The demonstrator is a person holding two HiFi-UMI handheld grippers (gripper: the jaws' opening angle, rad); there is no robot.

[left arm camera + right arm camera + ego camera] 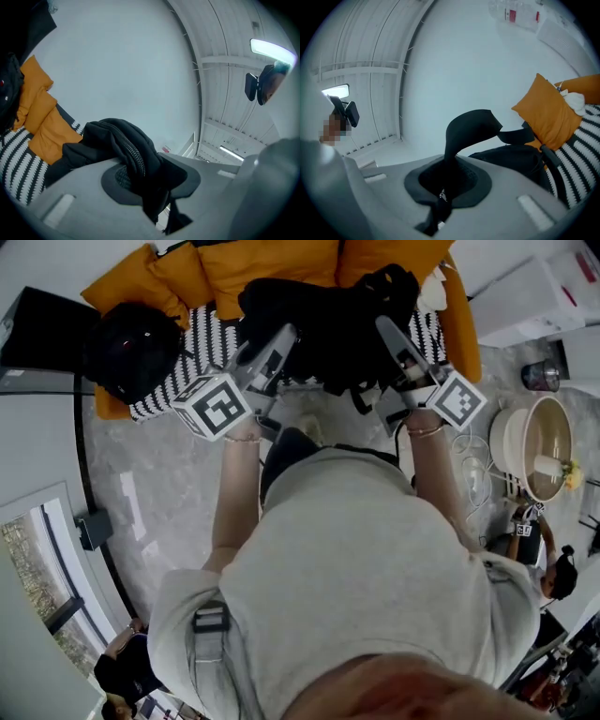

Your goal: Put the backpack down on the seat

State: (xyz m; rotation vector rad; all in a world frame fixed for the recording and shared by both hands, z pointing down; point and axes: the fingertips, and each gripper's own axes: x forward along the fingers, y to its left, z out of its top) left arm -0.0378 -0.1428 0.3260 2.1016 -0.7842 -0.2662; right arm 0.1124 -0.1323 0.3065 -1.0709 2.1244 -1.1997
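- My left gripper (152,185) is clamped on a bunched fold of the black backpack (319,320), with zip fabric between its pads.
- My right gripper (443,187) is pinched tight on a backpack strap (471,124).
- The backpack hangs between both tools over the middle of the seat (211,343), near its front edge. I cannot tell whether it touches.
- Another black bag (131,348) fills the seat's end on my left gripper's side.
- Orange cushions (262,263) line the seat's back.
- The floor (169,474) lies open before the seat's front edge.

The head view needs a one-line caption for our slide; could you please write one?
The left gripper and right gripper clamp a black backpack over the striped seat.
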